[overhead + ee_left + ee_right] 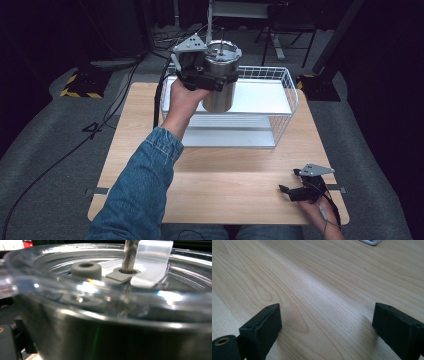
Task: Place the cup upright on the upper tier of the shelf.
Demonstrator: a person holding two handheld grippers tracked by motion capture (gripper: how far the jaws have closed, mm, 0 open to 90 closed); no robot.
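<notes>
Steel tumbler (220, 75), clear-lidded with a straw, is clamped in the left gripper (207, 79) and held in the air above the wire basket (287, 85). Carrying seems the step in hand; next, lower it upright into the basket. Near the basket, the right gripper (300, 191) rests wide open on the table (225, 185).

A white wire rack (282, 107) with two shelves stands at the far side of the pale wooden counter (230, 185), and black cables (60, 160) trail over the grey floor (45, 125).
</notes>
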